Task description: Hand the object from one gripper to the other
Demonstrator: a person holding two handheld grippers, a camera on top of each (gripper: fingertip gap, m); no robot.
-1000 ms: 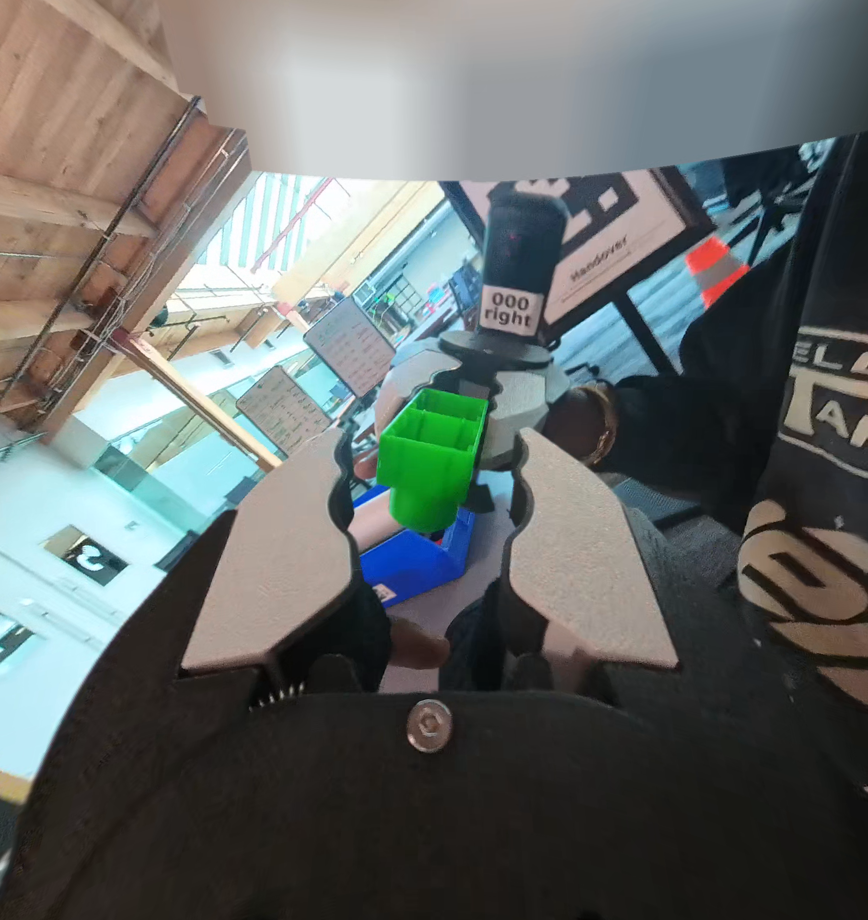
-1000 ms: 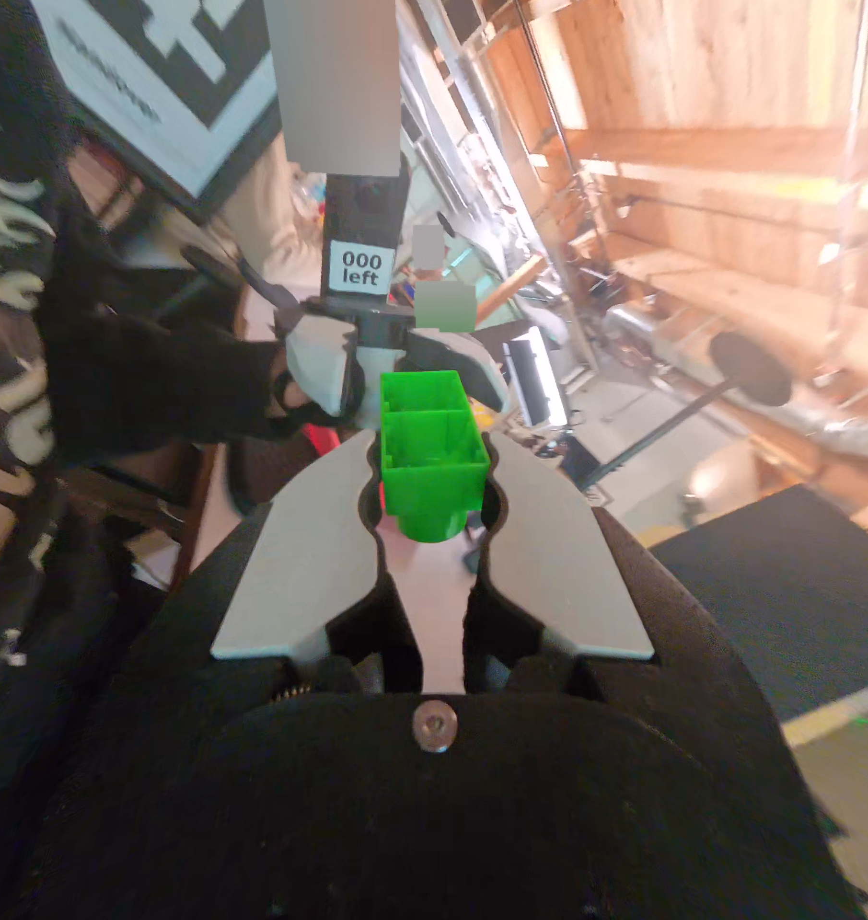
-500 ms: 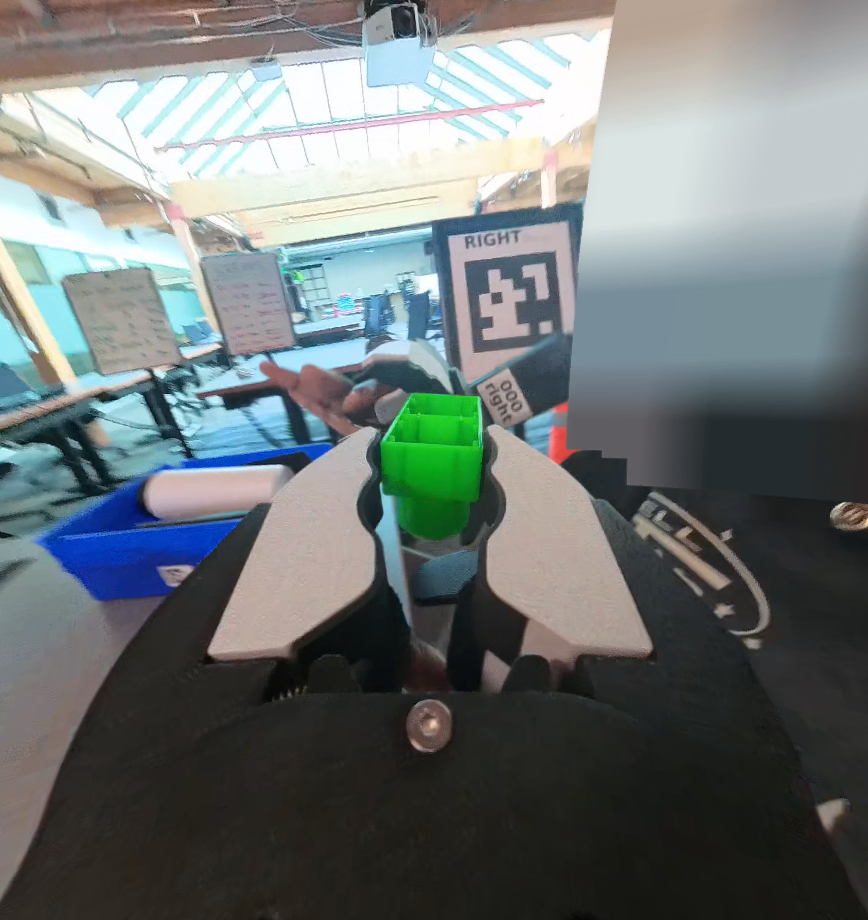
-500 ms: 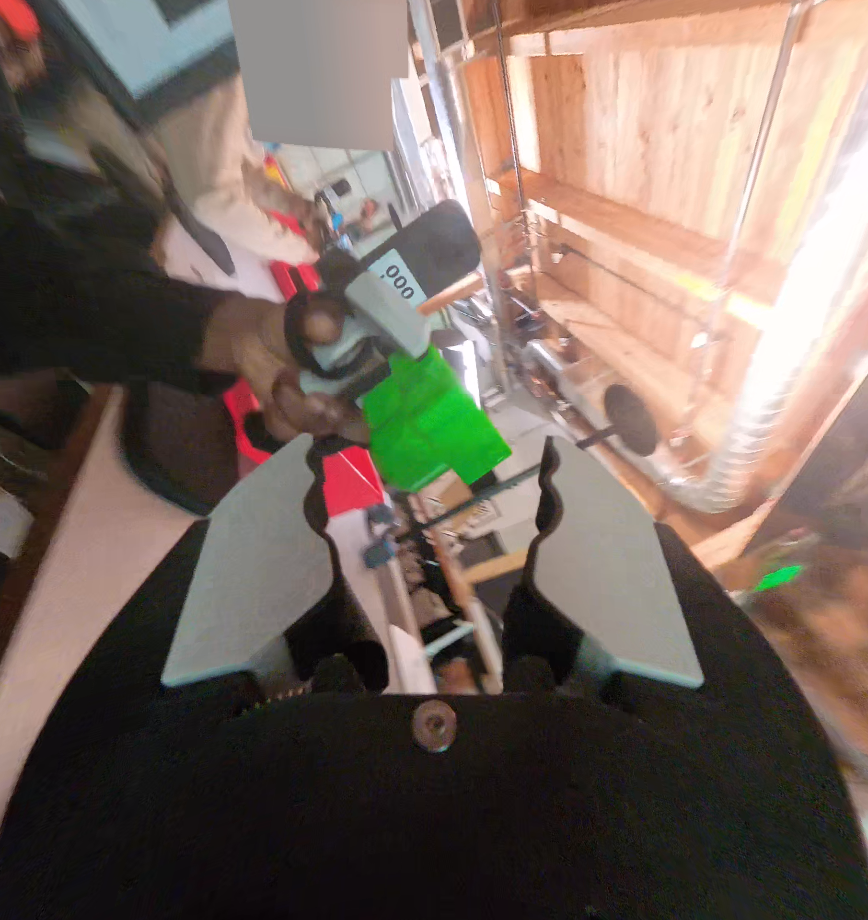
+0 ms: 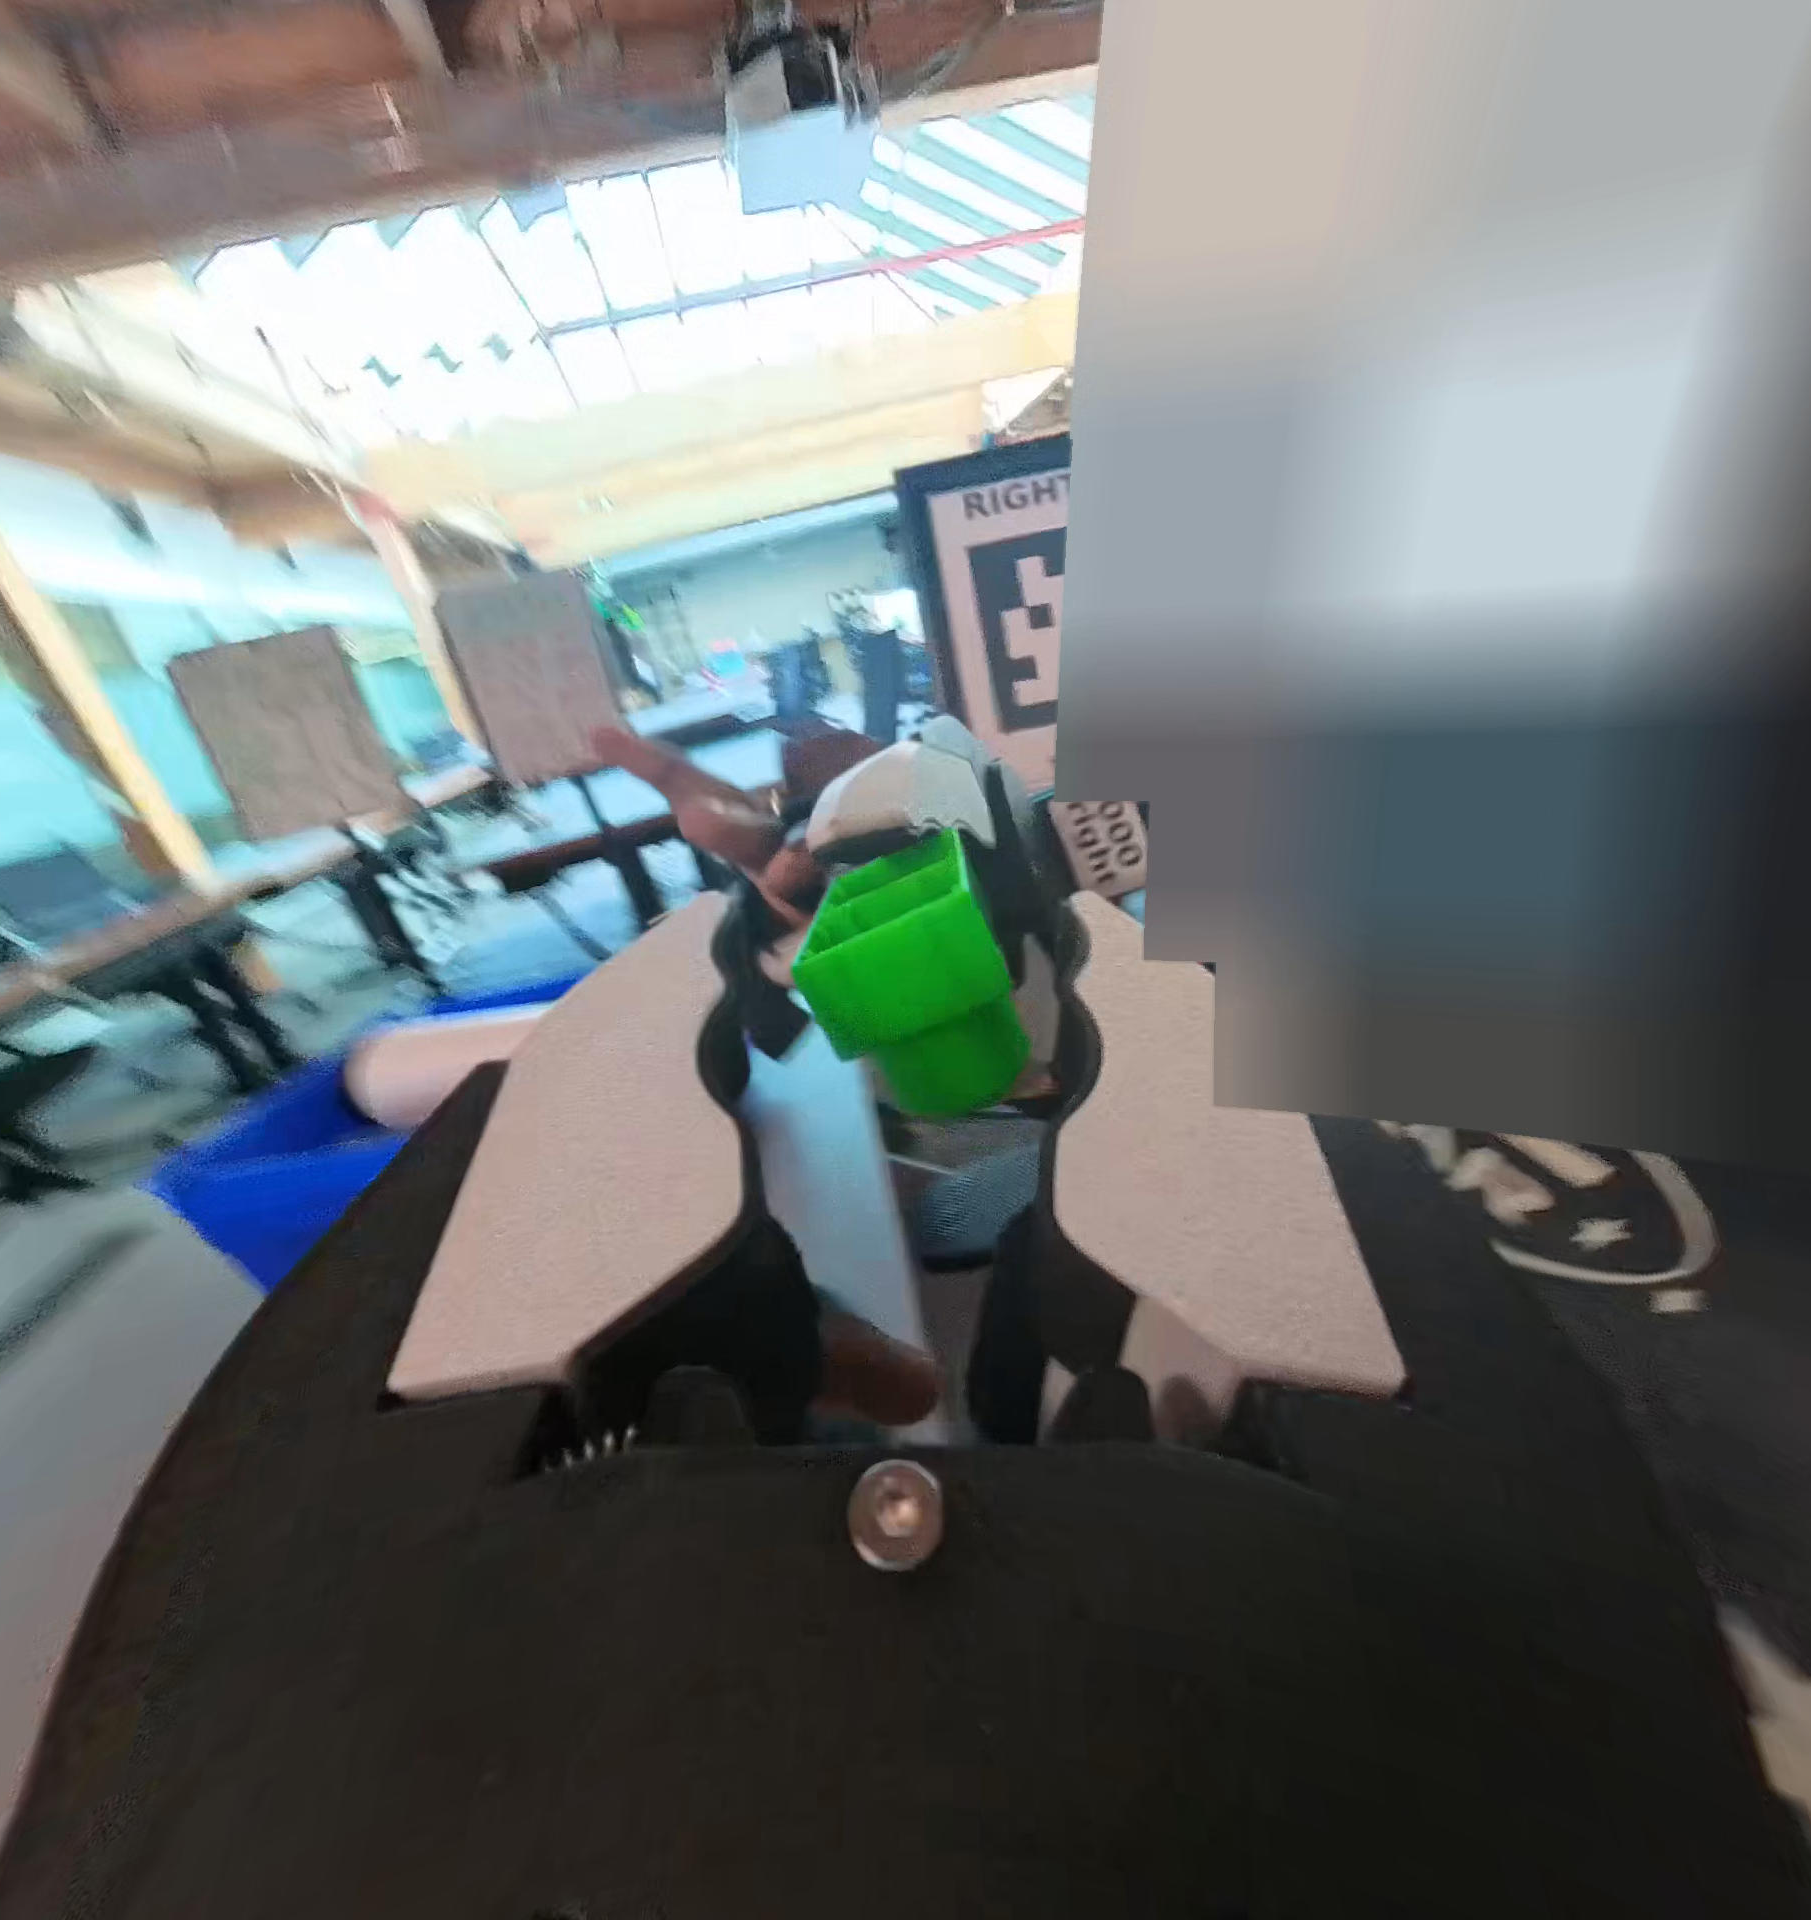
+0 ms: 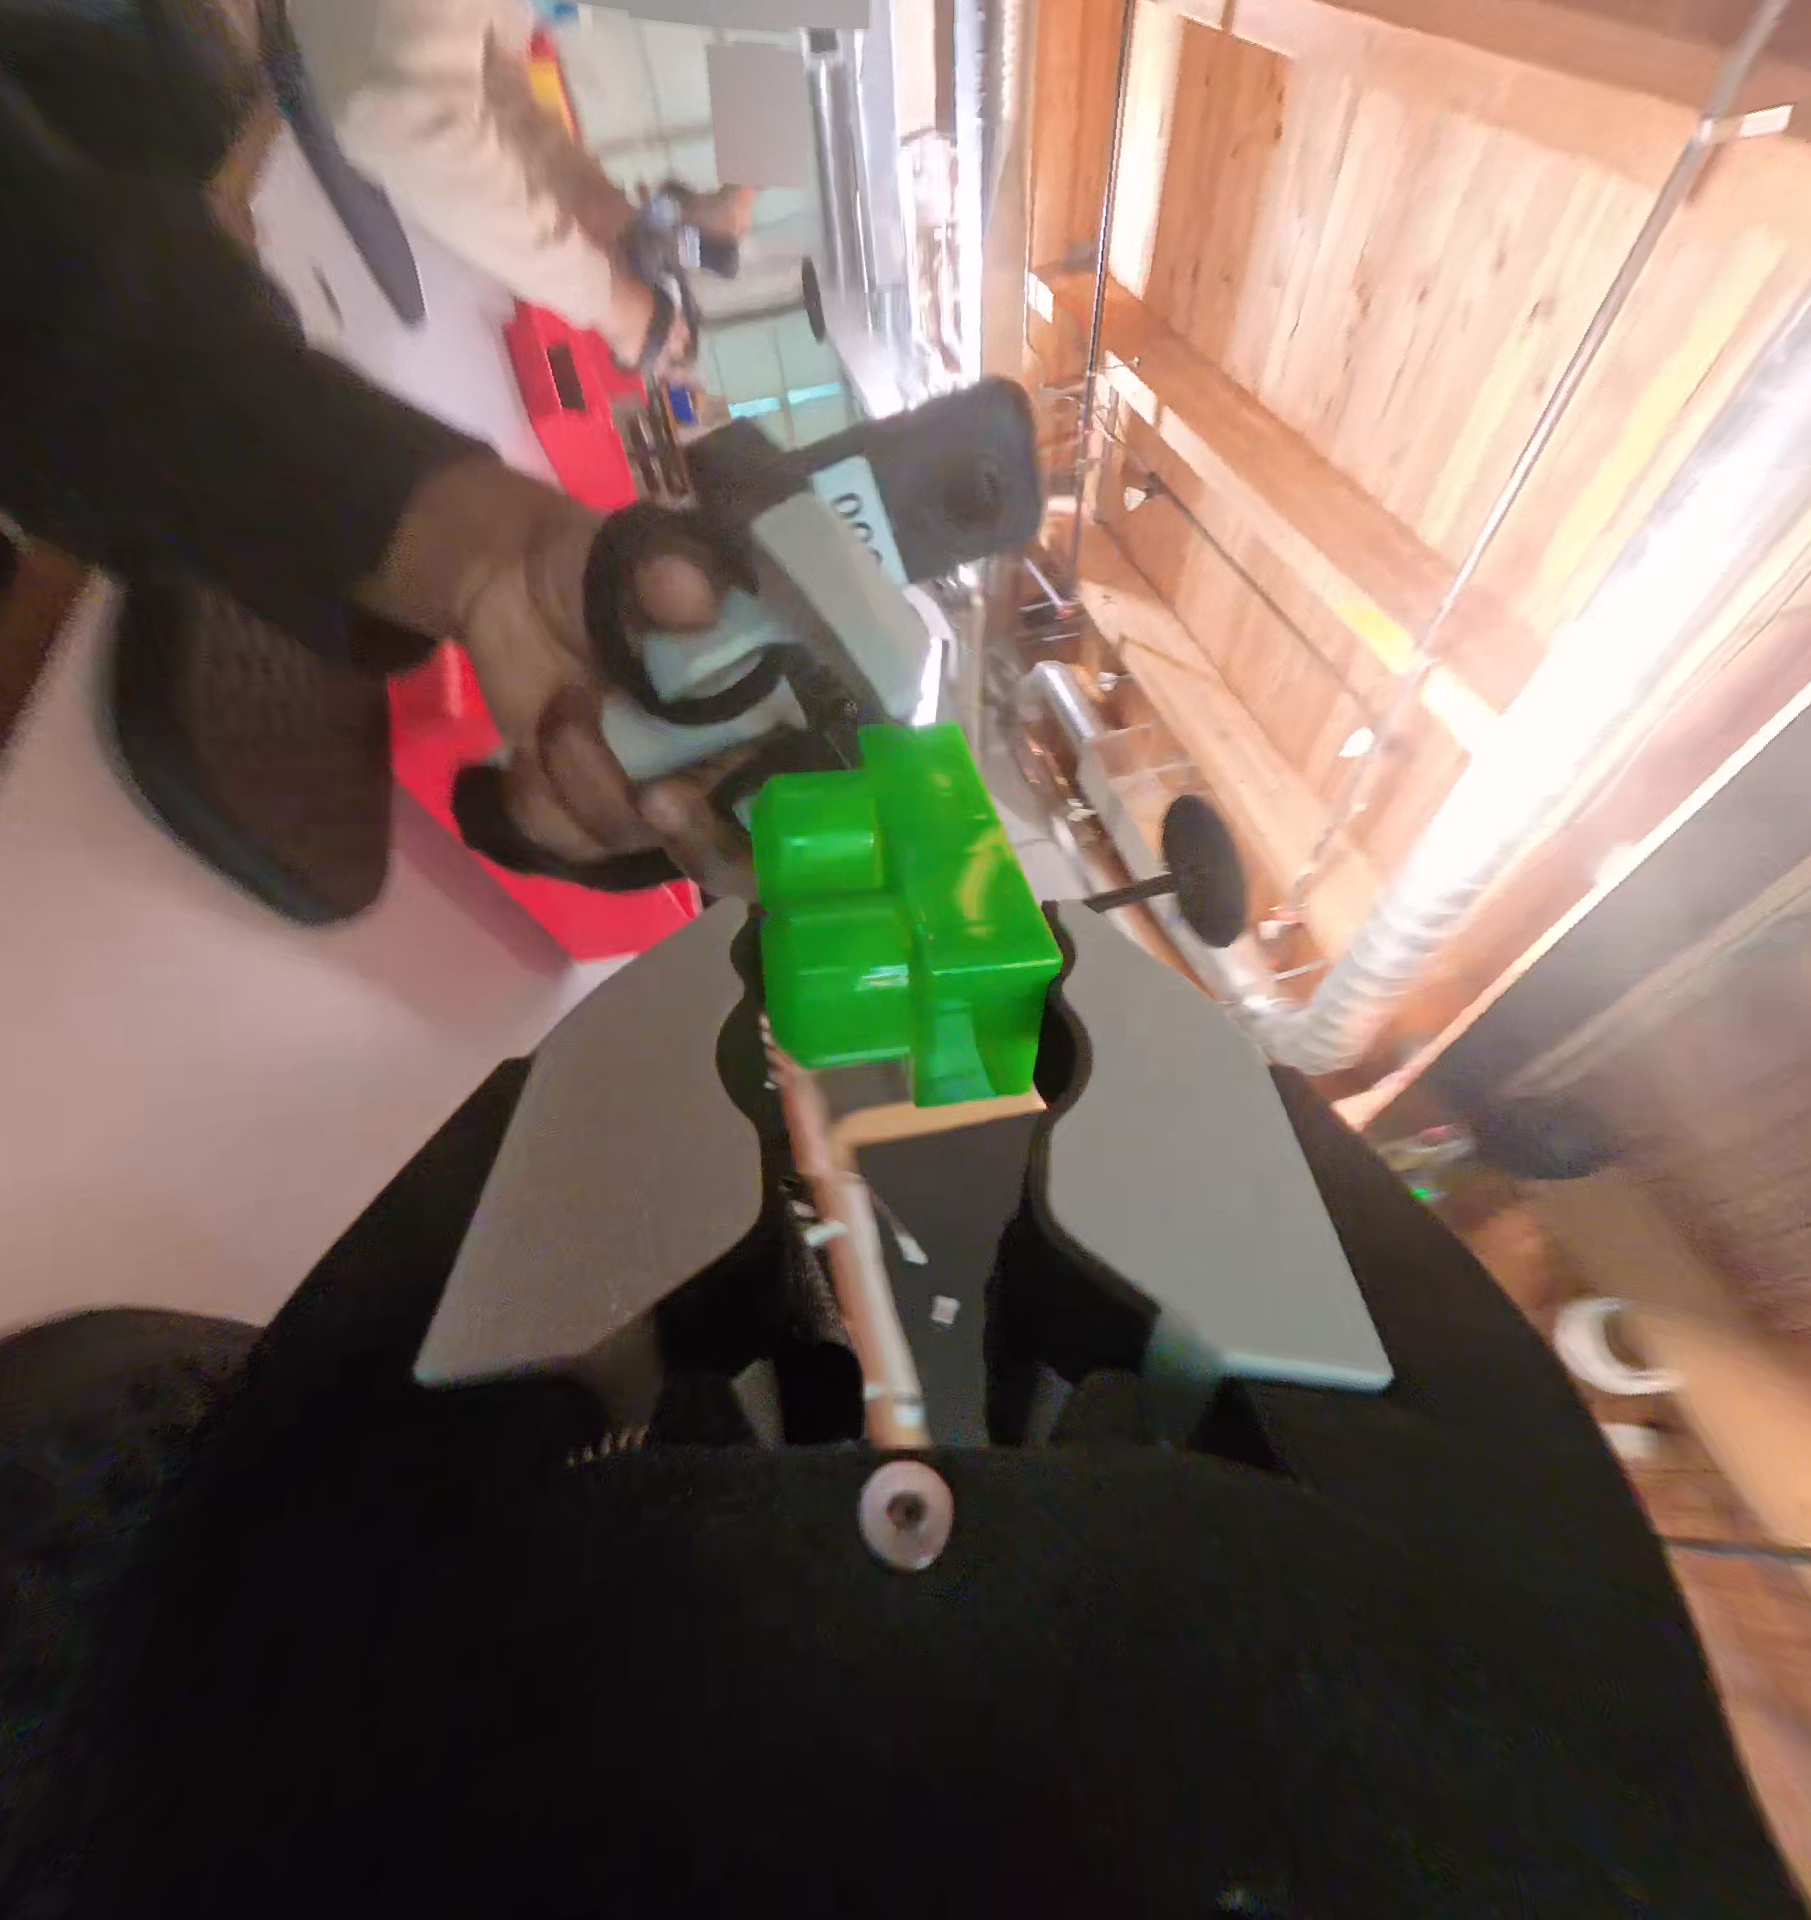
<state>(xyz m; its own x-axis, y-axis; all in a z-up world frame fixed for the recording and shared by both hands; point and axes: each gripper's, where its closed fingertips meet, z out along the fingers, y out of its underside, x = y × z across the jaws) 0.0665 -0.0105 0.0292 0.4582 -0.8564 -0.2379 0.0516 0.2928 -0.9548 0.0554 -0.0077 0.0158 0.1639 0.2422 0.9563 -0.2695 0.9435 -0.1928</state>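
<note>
Green block [image 6: 901, 935] aloft, clamped between fingertips of right gripper [image 6: 899, 920]. Left gripper [image 5: 901, 914] released: fingers flank block with gap on both sides.

Risk: block sits tilted, seemingly held near its end; a shallow pinch could let it twist out and fall. Left fingers just beside block could knock it if moved sideways.

Left wrist view alone shows block's open, partitioned top and blue bin [image 5: 257, 1164] below-left of block. Right wrist view alone shows studded underside, and hand [image 6: 527, 675] left of block.
</note>
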